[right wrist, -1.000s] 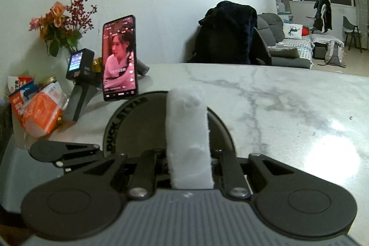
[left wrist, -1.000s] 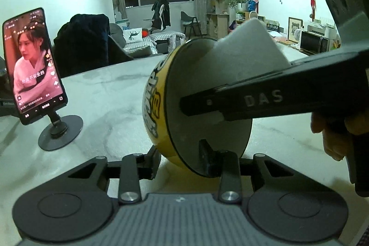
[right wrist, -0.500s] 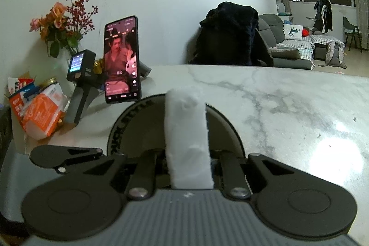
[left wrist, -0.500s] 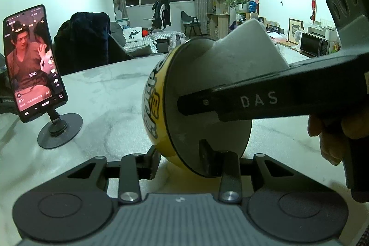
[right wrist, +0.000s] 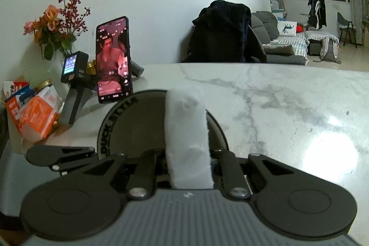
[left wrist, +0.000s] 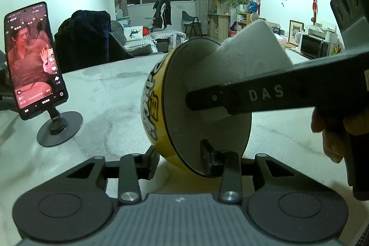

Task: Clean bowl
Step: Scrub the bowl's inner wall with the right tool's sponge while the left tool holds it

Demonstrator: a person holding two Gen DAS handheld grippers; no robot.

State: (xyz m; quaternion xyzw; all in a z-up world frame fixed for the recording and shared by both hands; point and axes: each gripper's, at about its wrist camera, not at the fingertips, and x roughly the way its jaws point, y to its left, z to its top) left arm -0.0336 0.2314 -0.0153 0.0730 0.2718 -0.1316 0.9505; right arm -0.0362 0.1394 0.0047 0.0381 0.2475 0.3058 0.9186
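Two grippers unmoved, left gripper (left wrist: 180, 161) clamping tilted yellow bowl (left wrist: 161, 107), right gripper (right wrist: 188, 167) pinching white sponge (left wrist: 244, 61) inside it, phone (left wrist: 34, 59) video changed.

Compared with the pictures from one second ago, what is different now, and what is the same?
Little moved. The right hand-held gripper with its white sponge shifted slightly inside the yellow bowl, and the video on the phone changed. As before, the left hand-held gripper clamps the bowl's rim, the bowl is tipped on its side, and the sponge is gripped.
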